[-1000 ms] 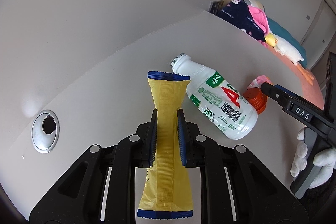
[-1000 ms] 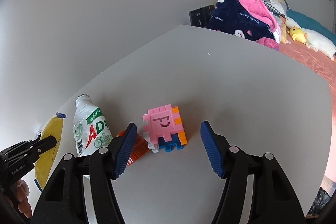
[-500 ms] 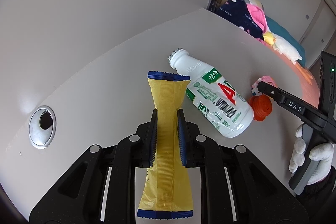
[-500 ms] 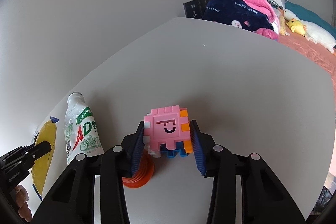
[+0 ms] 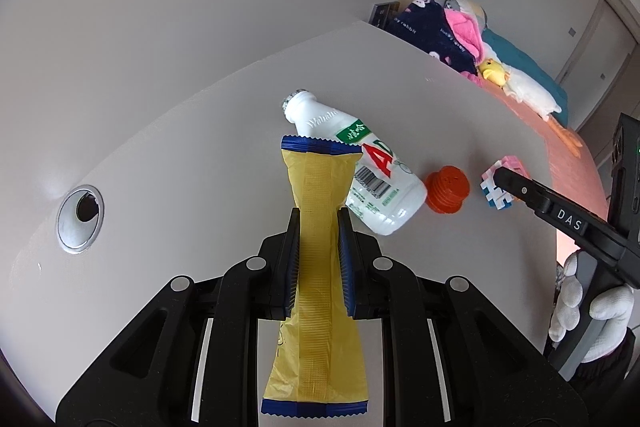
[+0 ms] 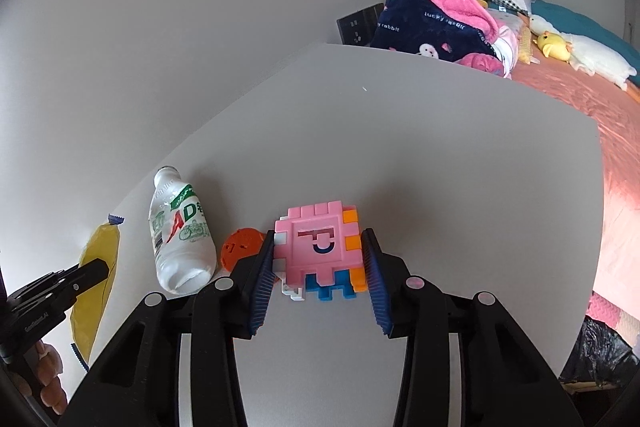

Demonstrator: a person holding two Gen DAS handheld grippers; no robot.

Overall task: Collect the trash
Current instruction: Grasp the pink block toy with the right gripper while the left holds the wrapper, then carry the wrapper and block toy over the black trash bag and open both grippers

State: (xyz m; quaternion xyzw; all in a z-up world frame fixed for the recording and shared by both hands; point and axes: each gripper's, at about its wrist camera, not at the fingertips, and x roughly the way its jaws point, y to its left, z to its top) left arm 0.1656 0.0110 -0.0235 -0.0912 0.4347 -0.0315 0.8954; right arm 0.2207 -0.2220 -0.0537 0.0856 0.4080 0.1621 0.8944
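Left gripper [image 5: 318, 263] angled down, jaws clamped on a yellow wrapper [image 5: 316, 307]; right gripper [image 6: 320, 271], gripped by a white-gloved hand [image 5: 592, 307], jaws pressed against a pink puzzle cube [image 6: 318, 247]

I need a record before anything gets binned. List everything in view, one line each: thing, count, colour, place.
snack wrapper: 1, yellow with blue ends, clamped in left gripper
bottle: 1, white with green and red label, lying uncapped on desk
cap: 1, orange, on desk by bottle's base
puzzle cube: 1, pink, orange, blue and white, clamped in right gripper
desk: 1, white
cable hole: 1, silver-rimmed, in desk, left
bedding pile: navy and pink, behind desk
plush toys: yellow and white, on bed
left gripper: 1, black, blue pads
right gripper: 1, black, blue pads
gloved hand: 1, white, holding right gripper
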